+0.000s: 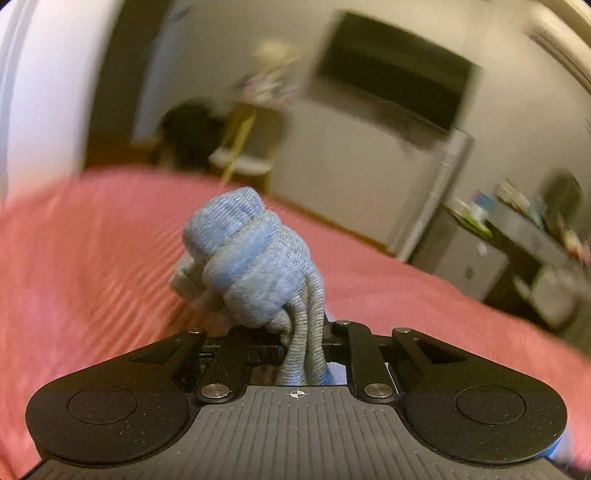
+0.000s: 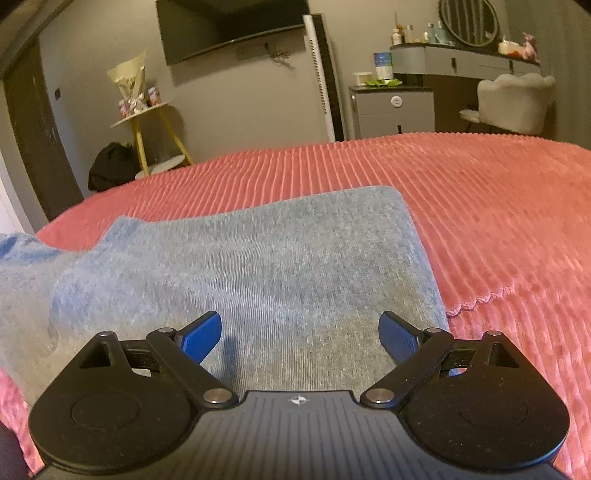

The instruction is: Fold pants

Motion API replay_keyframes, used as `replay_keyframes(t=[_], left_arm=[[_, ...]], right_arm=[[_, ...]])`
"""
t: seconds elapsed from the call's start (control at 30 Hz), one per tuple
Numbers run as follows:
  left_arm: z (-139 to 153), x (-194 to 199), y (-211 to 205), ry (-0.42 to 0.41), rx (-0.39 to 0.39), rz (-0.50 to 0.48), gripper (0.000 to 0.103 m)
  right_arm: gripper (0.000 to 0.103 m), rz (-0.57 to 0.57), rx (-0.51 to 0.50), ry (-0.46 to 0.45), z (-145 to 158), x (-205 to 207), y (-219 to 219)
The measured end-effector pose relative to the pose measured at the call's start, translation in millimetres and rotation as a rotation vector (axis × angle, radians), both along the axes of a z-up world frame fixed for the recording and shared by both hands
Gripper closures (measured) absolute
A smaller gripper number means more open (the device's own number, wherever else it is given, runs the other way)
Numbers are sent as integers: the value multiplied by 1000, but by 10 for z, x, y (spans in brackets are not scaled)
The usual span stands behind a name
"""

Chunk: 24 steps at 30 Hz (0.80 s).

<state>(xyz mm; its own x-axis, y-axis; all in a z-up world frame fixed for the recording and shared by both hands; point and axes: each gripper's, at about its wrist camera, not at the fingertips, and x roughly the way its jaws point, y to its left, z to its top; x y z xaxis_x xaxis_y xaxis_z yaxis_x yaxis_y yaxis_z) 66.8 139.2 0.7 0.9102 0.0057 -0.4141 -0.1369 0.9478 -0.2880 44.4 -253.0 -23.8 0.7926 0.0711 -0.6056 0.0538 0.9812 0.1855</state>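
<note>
The grey-blue knit pants (image 2: 258, 266) lie partly flattened on a pink ribbed bedspread (image 2: 480, 206). In the left wrist view a bunched-up end of the pants (image 1: 255, 266) stands up between the jaws, and my left gripper (image 1: 301, 332) is shut on it, its fingers hidden by the cloth. That view is blurred. In the right wrist view my right gripper (image 2: 299, 332) is open just above the flat part of the pants, with nothing between its blue pads (image 2: 201, 338). The pants' left end (image 2: 22, 258) rises out of the frame.
Beyond the bed stand a yellow-legged side table (image 2: 147, 122), a wall television (image 2: 229, 26), a grey cabinet (image 2: 393, 110), a dressing table with a round mirror (image 2: 469, 22) and a white chair (image 2: 513, 103). A dark bag (image 2: 110, 166) lies on the floor.
</note>
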Motion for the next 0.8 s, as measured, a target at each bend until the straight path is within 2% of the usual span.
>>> replay_keyframes(t=[0.13, 0.27, 0.33, 0.37, 0.47, 0.53, 0.57, 0.6, 0.67, 0.73, 0.8], left_arm=[[338, -86, -835, -77, 261, -196, 87], [398, -263, -1650, -96, 334, -411, 85], [242, -270, -2037, -58, 353, -488, 78], [119, -283, -2238, -15, 356, -512, 70], [-272, -253, -2682, 168, 354, -600, 61], [-465, -287, -2805, 263, 366, -598, 61], [-504, -369, -2807, 263, 381, -580, 59], [-505, -425, -2786, 253, 386, -570, 53], [-450, -549, -2602, 227, 340, -529, 42], [-296, -484, -2530, 206, 281, -448, 42], [-244, -470, -2350, 175, 247, -319, 34]], right_arm=[[10, -25, 54, -15, 34, -19, -41], [10, -37, 95, -30, 65, -50, -72], [10, -40, 112, -36, 82, -77, -88], [10, -50, 118, -36, 90, -88, -96], [10, -44, 159, -25, 107, -114, -111], [11, -38, 179, -17, 119, -144, -132], [11, -32, 190, -11, 121, -158, -149], [11, -19, 217, -8, 122, -169, -173], [11, -15, 256, -10, 133, -181, -203], [11, 21, 366, 17, 114, -152, -243], [11, 83, 536, 83, 29, -68, -276]])
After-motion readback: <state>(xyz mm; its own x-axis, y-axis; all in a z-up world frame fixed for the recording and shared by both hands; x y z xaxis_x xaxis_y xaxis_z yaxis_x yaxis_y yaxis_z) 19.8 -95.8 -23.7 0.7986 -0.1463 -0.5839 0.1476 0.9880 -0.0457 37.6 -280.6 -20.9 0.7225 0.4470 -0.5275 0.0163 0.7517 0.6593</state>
